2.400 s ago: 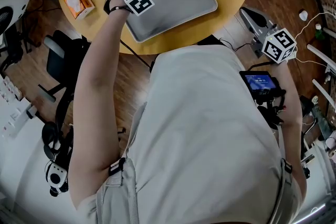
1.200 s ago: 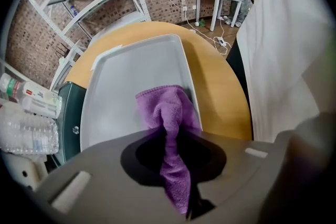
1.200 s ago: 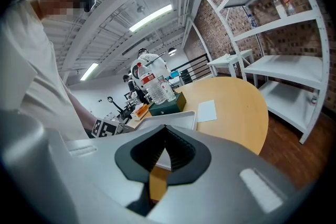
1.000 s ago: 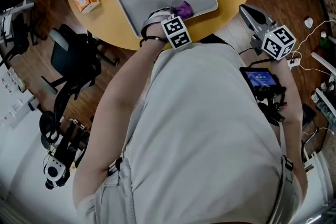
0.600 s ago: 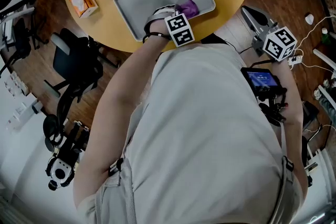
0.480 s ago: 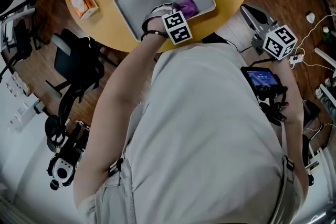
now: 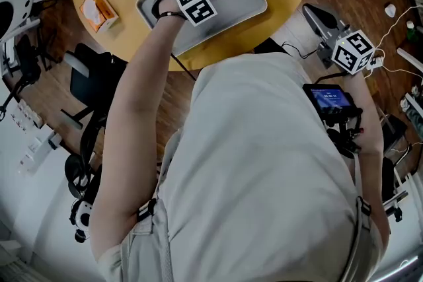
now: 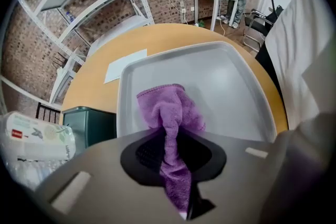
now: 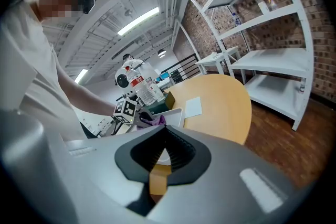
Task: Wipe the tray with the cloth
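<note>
On the tray: only the purple cloth, bunched on the half nearer the green box.
Left tongs: pointing steeply down, jaws nearly together, pinching a fold of the purple cloth.
Right tongs: held off to the side of the table, jaws a little apart, nothing between them.
Risk, grip: only a thin fold is pinched, so a hard drag could pull it free.
Risk, tray: nothing steadies it, so a push could slide it into the green box or the bottle.
Green box: contents cannot be made out.
</note>
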`<control>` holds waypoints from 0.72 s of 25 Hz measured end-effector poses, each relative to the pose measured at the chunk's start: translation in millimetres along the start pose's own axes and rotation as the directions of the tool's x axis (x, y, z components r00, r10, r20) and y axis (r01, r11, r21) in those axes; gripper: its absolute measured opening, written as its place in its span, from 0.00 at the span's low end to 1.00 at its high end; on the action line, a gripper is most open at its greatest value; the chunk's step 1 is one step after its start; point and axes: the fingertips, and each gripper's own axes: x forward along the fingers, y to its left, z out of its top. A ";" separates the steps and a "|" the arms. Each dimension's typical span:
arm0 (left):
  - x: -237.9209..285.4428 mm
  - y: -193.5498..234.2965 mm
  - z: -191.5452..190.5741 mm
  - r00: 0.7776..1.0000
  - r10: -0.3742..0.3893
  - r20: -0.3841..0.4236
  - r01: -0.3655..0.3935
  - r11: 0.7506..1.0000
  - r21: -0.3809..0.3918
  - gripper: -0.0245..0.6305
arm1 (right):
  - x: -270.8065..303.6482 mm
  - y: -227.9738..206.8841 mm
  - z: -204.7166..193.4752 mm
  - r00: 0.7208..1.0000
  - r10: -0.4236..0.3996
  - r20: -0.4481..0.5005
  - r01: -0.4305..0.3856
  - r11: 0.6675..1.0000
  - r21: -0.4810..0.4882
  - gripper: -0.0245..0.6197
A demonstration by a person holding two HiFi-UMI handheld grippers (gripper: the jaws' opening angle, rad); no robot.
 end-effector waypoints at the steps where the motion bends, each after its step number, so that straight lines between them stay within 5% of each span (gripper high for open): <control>1: 0.0 8.4 -1.8 1.000 0.003 -0.001 -0.003 1.000 -0.002 0.13 | -0.1 -0.1 0.0 1.000 -0.005 -0.001 0.005 1.000 0.002 0.04; 10: 8.3 59.8 -4.3 1.000 0.016 -0.015 -0.017 0.999 -0.045 0.13 | -6.6 -11.3 -5.1 0.999 -0.041 -0.017 0.042 0.999 0.025 0.04; 18: 8.4 62.0 -3.4 0.999 0.036 -0.003 -0.036 0.996 -0.080 0.13 | -2.5 -7.1 -6.1 0.999 -0.029 -0.028 0.030 0.999 0.018 0.04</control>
